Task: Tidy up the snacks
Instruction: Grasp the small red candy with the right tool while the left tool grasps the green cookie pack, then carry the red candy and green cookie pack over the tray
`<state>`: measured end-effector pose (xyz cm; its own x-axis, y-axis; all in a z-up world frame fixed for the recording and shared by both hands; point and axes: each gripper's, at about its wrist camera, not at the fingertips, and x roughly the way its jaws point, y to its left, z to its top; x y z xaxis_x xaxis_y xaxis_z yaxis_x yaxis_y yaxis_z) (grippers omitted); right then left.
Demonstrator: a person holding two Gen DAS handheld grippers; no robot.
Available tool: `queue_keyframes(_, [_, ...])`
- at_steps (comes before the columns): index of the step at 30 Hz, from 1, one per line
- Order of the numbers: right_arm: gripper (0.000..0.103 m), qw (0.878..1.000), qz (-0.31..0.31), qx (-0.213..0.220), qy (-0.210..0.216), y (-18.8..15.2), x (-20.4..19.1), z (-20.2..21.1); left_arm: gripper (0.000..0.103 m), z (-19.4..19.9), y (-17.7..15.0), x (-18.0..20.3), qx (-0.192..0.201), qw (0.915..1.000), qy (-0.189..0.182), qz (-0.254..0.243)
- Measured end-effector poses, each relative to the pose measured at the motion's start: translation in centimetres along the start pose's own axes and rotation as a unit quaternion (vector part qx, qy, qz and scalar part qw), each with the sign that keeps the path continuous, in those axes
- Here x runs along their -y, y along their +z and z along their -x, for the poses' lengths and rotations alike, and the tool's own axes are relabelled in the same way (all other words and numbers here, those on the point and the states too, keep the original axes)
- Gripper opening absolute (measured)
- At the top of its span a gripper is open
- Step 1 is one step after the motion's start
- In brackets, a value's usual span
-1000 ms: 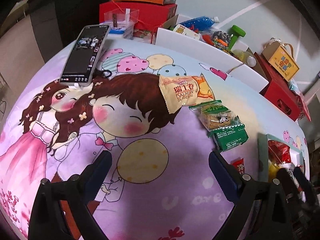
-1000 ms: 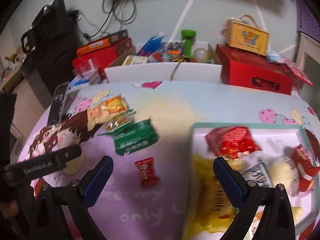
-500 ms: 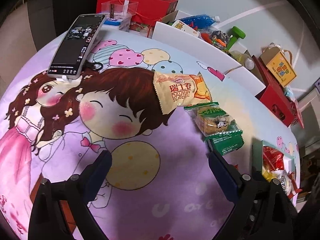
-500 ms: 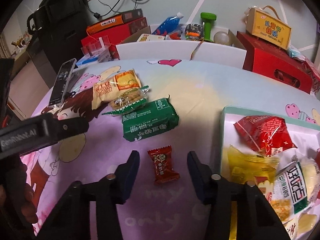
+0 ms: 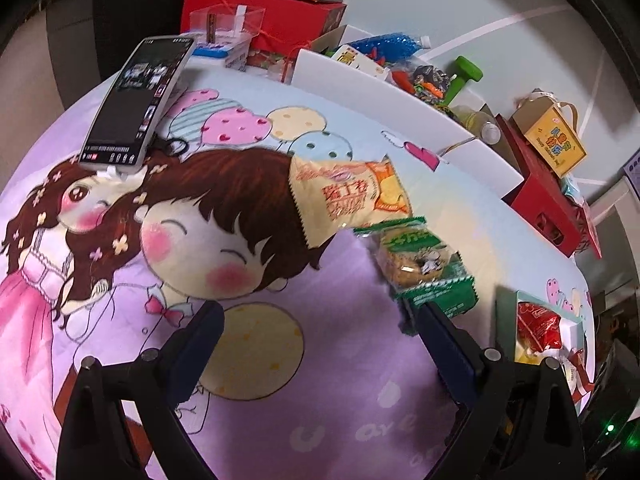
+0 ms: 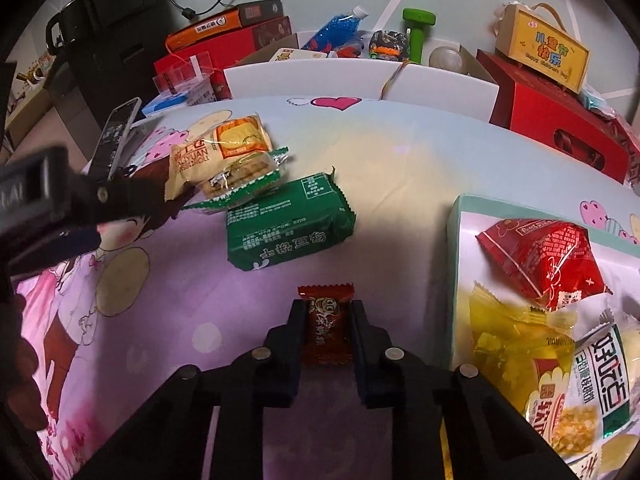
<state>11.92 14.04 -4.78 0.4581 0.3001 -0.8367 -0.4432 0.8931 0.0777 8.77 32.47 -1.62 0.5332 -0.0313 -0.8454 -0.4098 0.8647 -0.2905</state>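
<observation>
My right gripper (image 6: pixel 327 314) is shut on a small red candy packet (image 6: pixel 327 322) lying on the purple cartoon cloth. To its right stands a pale green tray (image 6: pixel 456 248) holding a red snack bag (image 6: pixel 544 260), a yellow bag (image 6: pixel 508 344) and a white-green packet (image 6: pixel 600 376). Beyond the candy lie a green biscuit pack (image 6: pixel 286 222), a clear cookie pack (image 6: pixel 244 178) and a cream-orange cake packet (image 6: pixel 218 152). My left gripper (image 5: pixel 318 320) hangs open above the cloth, short of the cake packet (image 5: pixel 348 200) and cookie pack (image 5: pixel 416 260).
A phone (image 5: pixel 138 100) rests on a stand at the cloth's far left. Behind the table are red boxes (image 6: pixel 556 128), a yellow gift box (image 6: pixel 544 50), a white bin edge (image 6: pixel 360 80) and a green dumbbell (image 6: pixel 418 28). A hand (image 6: pixel 24 384) shows at the left edge.
My right gripper swung left from over the tray, dropped to the red candy and closed on it. The left gripper drifted slightly forward and stayed open.
</observation>
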Motion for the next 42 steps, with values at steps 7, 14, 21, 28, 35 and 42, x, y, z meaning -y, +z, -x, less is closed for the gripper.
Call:
queue_keyframes(7, [0.019,1.0,-0.006,0.022,-0.008,0.9,0.5,0.6,0.097,0.1,1.6,1.5,0.023,0.9994,-0.019,-0.018])
queue_keyframes(14, [0.019,0.997,-0.025,0.066,-0.034,2.2,1.8,2.4,0.096,-1.5,2.2,4.3,0.025,0.998,-0.042,-0.04])
queue_keyframes(21, [0.019,0.995,-0.048,0.078,-0.049,2.9,3.4,2.5,0.096,-4.1,1.9,6.3,0.009,0.997,-0.055,-0.055])
queue_keyframes(28, [0.019,0.994,-0.06,0.073,-0.054,2.8,4.2,2.2,0.079,-6.8,1.5,6.8,-0.012,0.9973,-0.045,-0.056])
queue_keyframes(35, [0.019,0.994,-0.06,0.072,-0.057,2.8,4.4,2.4,0.066,-6.4,1.4,6.1,-0.006,0.9975,-0.053,-0.047])
queue_keyframes(42, [0.019,0.994,-0.06,0.076,-0.059,2.8,4.4,3.0,0.064,-5.7,1.7,5.8,-0.003,0.9975,-0.056,-0.042])
